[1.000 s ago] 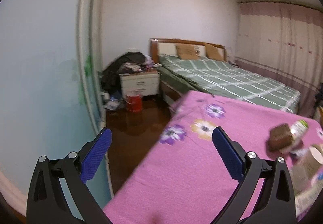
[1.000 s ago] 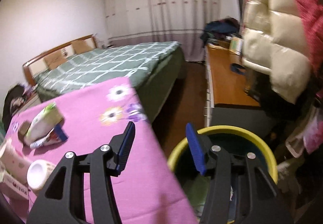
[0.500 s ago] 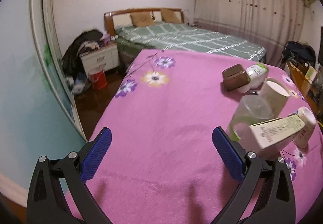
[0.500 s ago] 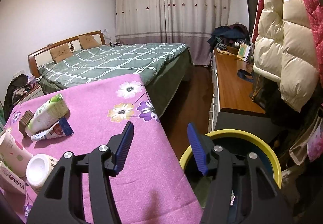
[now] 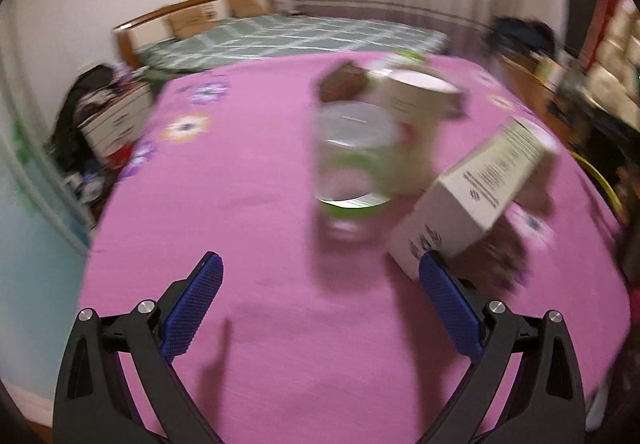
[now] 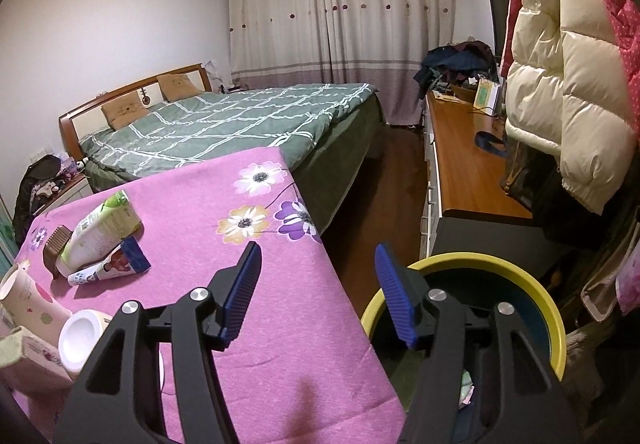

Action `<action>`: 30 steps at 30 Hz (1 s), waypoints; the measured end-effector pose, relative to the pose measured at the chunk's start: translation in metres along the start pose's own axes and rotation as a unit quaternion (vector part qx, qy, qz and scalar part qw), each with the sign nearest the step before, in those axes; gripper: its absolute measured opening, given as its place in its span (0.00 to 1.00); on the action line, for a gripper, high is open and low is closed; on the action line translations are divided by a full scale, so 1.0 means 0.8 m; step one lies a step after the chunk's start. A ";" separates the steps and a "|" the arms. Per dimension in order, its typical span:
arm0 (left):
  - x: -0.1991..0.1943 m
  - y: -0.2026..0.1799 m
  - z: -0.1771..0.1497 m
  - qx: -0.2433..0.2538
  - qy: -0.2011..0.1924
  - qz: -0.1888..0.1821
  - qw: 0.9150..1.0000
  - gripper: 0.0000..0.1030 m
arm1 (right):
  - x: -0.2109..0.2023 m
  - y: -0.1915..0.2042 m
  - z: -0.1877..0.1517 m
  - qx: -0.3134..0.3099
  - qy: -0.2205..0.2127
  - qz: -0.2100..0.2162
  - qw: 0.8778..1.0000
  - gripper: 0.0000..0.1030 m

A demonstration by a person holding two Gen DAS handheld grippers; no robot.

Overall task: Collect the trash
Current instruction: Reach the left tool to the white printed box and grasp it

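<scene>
Trash lies on a pink flowered tablecloth. In the blurred left wrist view my left gripper stands open and empty, just short of a clear plastic cup and a white carton, with a paper cup behind them. My right gripper hovers over the table's edge and the yellow-rimmed bin; its jaws are opening with nothing between them. A green-white pouch, a blue-ended tube, a brown box and a white lidded cup lie to its left.
A green checked bed stands beyond the table. A wooden dresser and hanging puffy coats fill the right side. Dark wood floor runs between bed and dresser. A cluttered nightstand sits at far left.
The left gripper has swung right and tilted down, from the wall and table corner toward the cups and carton, now close ahead. The right gripper stayed put and its jaws spread a little.
</scene>
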State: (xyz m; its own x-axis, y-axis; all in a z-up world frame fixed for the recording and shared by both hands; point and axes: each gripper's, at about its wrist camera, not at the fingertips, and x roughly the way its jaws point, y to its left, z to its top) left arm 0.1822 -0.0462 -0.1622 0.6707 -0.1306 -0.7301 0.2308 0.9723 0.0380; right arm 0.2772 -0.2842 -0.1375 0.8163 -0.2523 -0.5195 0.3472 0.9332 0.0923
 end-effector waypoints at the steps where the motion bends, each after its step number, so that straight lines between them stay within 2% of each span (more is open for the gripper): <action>1: -0.003 -0.012 -0.004 0.017 0.004 -0.019 1.000 0.94 | 0.000 -0.001 0.000 0.001 0.000 0.001 1.000 0.55; 4: -0.017 -0.037 -0.011 0.051 0.004 -0.068 0.996 0.94 | 0.001 -0.002 0.001 0.003 0.001 0.004 1.000 0.55; 9: -0.048 -0.048 0.001 0.066 -0.010 -0.112 0.991 0.94 | 0.001 -0.003 0.000 0.007 0.002 0.008 1.000 0.56; 12: -0.049 -0.058 0.014 0.089 -0.005 -0.163 0.983 0.94 | 0.001 -0.006 0.001 0.011 0.002 0.010 1.000 0.56; 14: -0.041 -0.076 0.018 0.123 0.010 -0.191 0.974 0.94 | 0.002 -0.006 0.000 0.012 0.002 0.010 1.000 0.56; 18: -0.020 -0.104 0.022 0.174 0.024 -0.184 0.967 0.94 | 0.002 -0.006 0.000 0.011 0.002 0.010 1.000 0.56; 25: 0.026 -0.116 0.038 0.186 0.052 -0.181 0.964 0.94 | 0.004 -0.006 0.000 0.014 0.005 0.013 1.000 0.60; 30: 0.040 -0.124 0.040 0.200 0.063 -0.182 0.961 0.94 | 0.005 -0.006 0.000 0.013 0.005 0.014 1.000 0.60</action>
State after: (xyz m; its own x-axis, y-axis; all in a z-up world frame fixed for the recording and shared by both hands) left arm 0.2035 -0.1530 -0.1679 0.4096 -0.3988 -0.8205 0.7033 0.7108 0.0056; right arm 0.2789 -0.2894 -0.1400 0.8212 -0.2234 -0.5250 0.3362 0.9330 0.1288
